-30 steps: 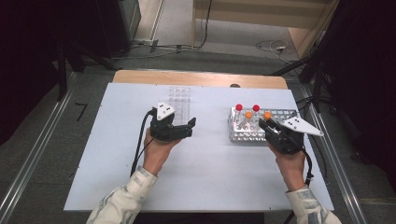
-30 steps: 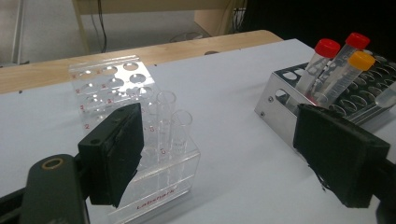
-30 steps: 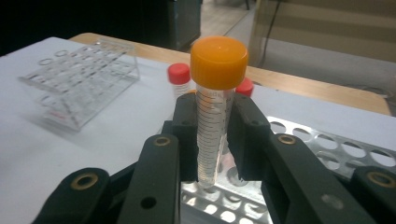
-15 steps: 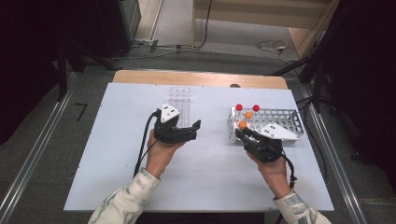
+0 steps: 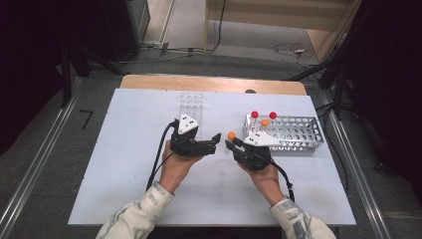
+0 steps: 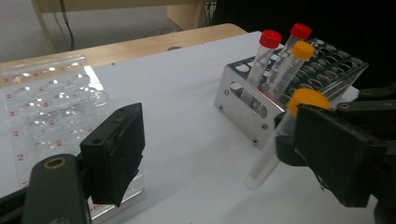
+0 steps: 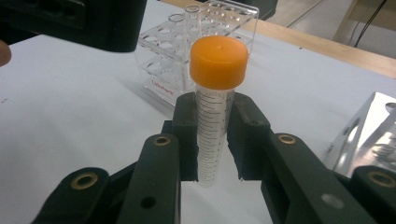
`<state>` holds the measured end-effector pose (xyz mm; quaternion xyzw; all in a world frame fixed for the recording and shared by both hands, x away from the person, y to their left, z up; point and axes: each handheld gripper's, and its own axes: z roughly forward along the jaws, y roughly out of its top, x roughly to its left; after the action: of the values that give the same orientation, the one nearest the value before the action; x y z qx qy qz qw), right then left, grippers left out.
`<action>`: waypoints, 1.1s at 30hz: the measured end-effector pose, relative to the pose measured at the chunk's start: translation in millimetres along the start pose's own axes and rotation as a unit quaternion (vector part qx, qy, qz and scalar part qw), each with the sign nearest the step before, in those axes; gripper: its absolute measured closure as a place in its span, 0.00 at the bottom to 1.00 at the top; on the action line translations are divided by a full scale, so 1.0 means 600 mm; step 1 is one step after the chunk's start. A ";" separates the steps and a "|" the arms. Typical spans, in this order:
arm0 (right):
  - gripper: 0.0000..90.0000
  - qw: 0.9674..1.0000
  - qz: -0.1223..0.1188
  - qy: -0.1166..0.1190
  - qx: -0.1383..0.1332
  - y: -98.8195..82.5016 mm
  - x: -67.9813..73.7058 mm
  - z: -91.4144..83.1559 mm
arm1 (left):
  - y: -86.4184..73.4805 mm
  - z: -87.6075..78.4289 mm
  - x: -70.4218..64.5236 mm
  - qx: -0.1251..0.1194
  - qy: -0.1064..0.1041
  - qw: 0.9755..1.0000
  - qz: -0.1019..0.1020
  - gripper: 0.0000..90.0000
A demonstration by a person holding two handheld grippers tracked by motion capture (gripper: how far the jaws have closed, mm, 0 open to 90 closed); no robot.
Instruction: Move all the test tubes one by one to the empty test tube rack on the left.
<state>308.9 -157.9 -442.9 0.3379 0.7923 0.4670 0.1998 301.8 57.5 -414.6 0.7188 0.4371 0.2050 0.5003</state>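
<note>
A: How far along was the work at that moment?

B: Partway, by my reading. The right gripper (image 5: 232,143) had its fingers (image 7: 187,135) clenched on an orange-capped tube (image 7: 215,100), held upright off the surface (image 5: 129,164), between the two hands. So one tube was out of the metal rack (image 5: 298,137) and none yet stood in the clear rack (image 5: 191,103).

A: What was left in the metal rack?

B: Two red-capped tubes (image 6: 267,51) and another orange-capped one (image 6: 295,58), clustered at its near-left corner. Judging by that, three more trips remained, plus setting down the one in hand.

A: And the left gripper?

B: The left gripper (image 5: 215,143) sat released, fingers (image 6: 114,154) standing wide with nothing between them, pointing toward three o'clock at the carried tube. It looked ready for a handover, though that is a guess.

A: Where was the clear rack from there?

B: At about twelve o'clock from the left hand (image 5: 175,167), near the far edge of the surface, well apart from the tube.

A: What differed from a second earlier?

B: The right hand (image 5: 261,174) had come away from the metal rack toward nine o'clock, bringing the tube with it to just beside the left fingers. The left hand had hardly shifted. The three remaining tubes stood as they had.
</note>
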 end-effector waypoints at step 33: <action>0.77 1.000 -0.011 0.024 0.005 0.010 0.033 0.036 | -0.013 0.014 -0.020 0.005 -0.034 0.999 0.041 0.77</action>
<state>310.6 -128.4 -448.3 0.3185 0.8032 0.4686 0.1840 298.4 43.5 -423.3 0.7453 0.3910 0.1989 0.5021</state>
